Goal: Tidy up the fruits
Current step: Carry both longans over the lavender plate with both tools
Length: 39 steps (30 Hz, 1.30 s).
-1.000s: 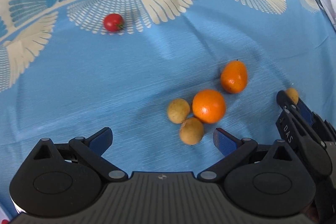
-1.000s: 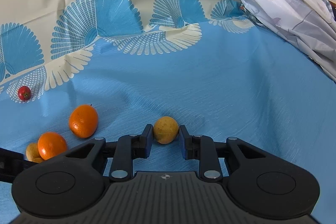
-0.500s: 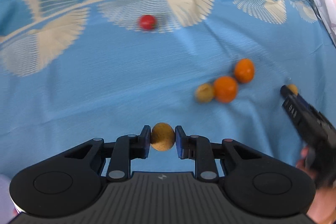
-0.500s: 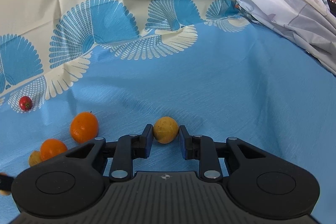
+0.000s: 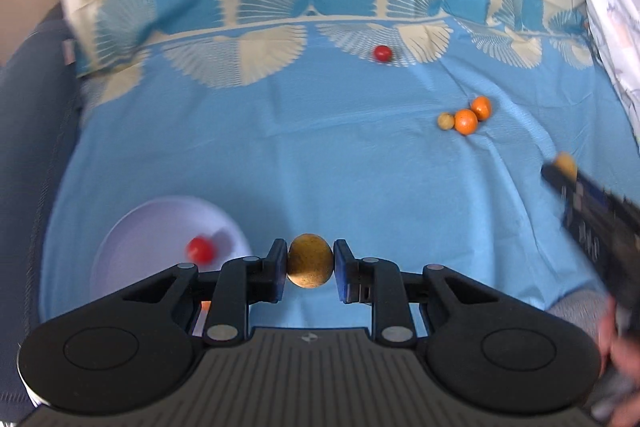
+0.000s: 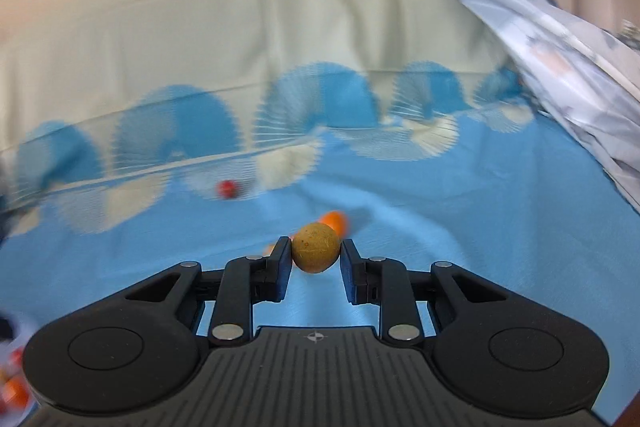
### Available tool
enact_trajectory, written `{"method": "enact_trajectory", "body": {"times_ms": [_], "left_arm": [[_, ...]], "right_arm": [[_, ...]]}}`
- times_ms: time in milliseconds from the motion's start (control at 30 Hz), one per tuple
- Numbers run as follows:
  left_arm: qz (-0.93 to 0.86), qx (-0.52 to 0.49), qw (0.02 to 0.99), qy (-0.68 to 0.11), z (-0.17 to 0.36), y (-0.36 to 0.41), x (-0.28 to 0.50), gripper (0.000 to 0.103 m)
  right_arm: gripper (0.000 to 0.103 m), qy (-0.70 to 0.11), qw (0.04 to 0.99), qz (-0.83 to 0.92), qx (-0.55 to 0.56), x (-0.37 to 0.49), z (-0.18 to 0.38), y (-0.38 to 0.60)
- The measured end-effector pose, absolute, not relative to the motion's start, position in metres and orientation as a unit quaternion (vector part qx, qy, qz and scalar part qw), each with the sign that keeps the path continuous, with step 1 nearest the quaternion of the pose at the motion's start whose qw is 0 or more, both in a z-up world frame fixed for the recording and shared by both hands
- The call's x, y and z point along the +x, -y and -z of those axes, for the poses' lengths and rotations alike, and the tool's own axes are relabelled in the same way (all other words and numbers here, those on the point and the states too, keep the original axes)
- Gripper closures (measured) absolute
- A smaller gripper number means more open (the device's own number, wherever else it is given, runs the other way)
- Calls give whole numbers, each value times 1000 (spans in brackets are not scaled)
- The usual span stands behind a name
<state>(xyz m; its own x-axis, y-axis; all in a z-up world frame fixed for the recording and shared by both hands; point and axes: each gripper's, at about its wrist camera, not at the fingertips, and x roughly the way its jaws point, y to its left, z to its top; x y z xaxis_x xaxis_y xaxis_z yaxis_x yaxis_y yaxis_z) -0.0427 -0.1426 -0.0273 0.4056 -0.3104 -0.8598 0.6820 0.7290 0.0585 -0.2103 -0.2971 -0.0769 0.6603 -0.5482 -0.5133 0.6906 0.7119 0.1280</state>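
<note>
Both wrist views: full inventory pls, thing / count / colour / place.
Brown fruit: 3, yellow-brown; one in the left tongs, one in the right tongs, one on the cloth beside the oranges.
Oranges: 2, orange; touching each other on the cloth, far right.
Red fruit: 2, red; one on the plate, one far back on the cloth's fan border.
Plate: 1, white; near left on the cloth.
Cloth: 1, blue with cream fan pattern; covers the surface.
Sheet: 1, pale printed; bunched at right.
Left tongs: black, shut on a brown fruit.
Right tongs: black, shut on a brown fruit.
</note>
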Motion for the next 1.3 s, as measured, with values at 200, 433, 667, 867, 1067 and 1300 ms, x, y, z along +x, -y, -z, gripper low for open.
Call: {"method": "enact_trajectory", "body": {"times_ms": [200,433,667,867,1067,1300], "left_arm": [[274,186,832,-444,1,61,-66,76],[243,162,852,-434,-10,-22,-93,76],[215,123,865,-437,-14,-76,-98,76],[213,102,870,-433,-20,-95,-101,76],[214,89,875,-425,-25,-100,-103,76],[213,84,875,-427,-25,-103,-102,76]], "right_arm": [[76,-265,924,211,180,-227,43,209],[76,-280,935,135,169,-220,9,146],[76,-296,944,88,119,-222,-7,88],[76,-289,950,84,84,-227,-17,67],[76,-287,952,84,69,-227,-21,59],[76,-290,951,84,60,-224,-21,55]]}}
